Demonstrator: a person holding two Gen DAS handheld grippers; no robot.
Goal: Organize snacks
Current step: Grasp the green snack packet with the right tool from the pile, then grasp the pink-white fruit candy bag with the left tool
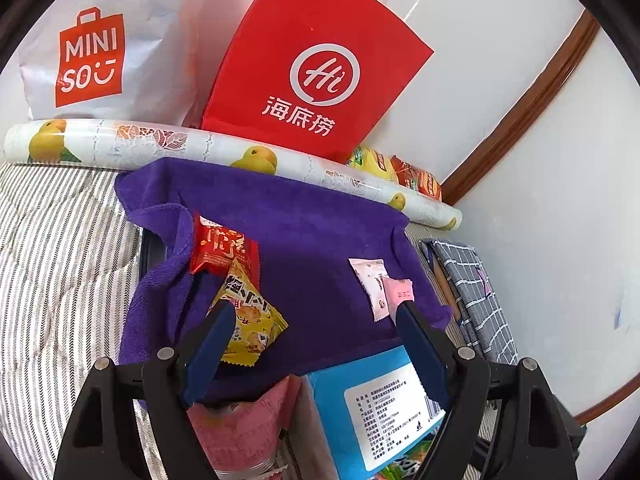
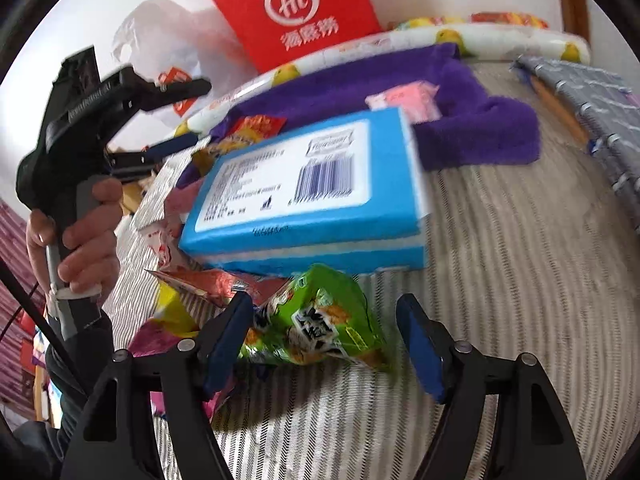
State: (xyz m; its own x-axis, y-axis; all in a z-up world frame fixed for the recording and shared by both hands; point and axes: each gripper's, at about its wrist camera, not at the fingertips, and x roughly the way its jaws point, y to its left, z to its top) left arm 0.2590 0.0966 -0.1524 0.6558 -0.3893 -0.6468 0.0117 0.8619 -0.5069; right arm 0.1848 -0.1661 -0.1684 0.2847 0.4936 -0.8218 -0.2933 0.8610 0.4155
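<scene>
While my left gripper [image 1: 316,312] hangs wide and empty over the purple towel [image 1: 312,232], my right gripper [image 2: 324,316] stands open around a green snack packet [image 2: 320,320] on the striped bedding [image 2: 500,280], its pads not pressing, just below the blue box [image 2: 304,200].

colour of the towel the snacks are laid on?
Purple towel; clearest in the left wrist view.

- Striped grey-and-white bedding [image 2: 500,280] underneath everything.
- Purple towel [image 1: 304,216] spread flat upon it.
- Fruit-printed roll [image 1: 208,144] along the far edge.
- Grey checked fabric [image 1: 476,280] at the right side.
- Green snack packet [image 2: 320,320] near the front.
</scene>
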